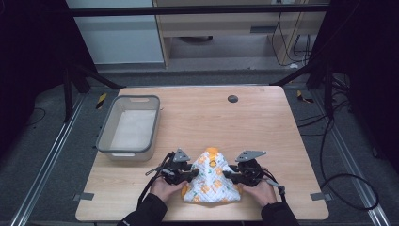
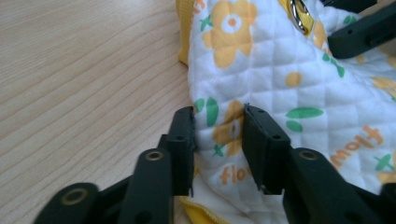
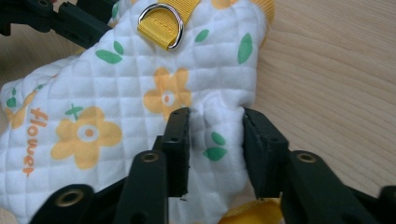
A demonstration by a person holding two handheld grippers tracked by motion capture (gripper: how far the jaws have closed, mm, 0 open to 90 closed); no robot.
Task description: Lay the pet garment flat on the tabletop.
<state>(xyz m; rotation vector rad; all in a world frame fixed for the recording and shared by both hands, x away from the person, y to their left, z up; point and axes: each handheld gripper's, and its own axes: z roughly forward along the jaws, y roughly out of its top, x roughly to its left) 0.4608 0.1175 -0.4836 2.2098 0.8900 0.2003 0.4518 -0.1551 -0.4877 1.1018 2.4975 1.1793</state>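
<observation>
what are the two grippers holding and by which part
Both pinch the quilted flower-print cloth: the left gripper its left side, the right gripper its right side.

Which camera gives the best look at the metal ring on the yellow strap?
The right gripper view: the metal D-ring shows whole on its yellow strap, close and sharp. The left gripper view catches only a cropped glint of it at the top edge. From the high view it is too small to make out.

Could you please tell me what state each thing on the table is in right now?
Quilted flower bag: lying on the table, pinched at both sides.
Left gripper: shut on the bag's edge.
Right gripper: shut on the bag's opposite edge.
Grey bin: upright, apart from the bag.
</observation>
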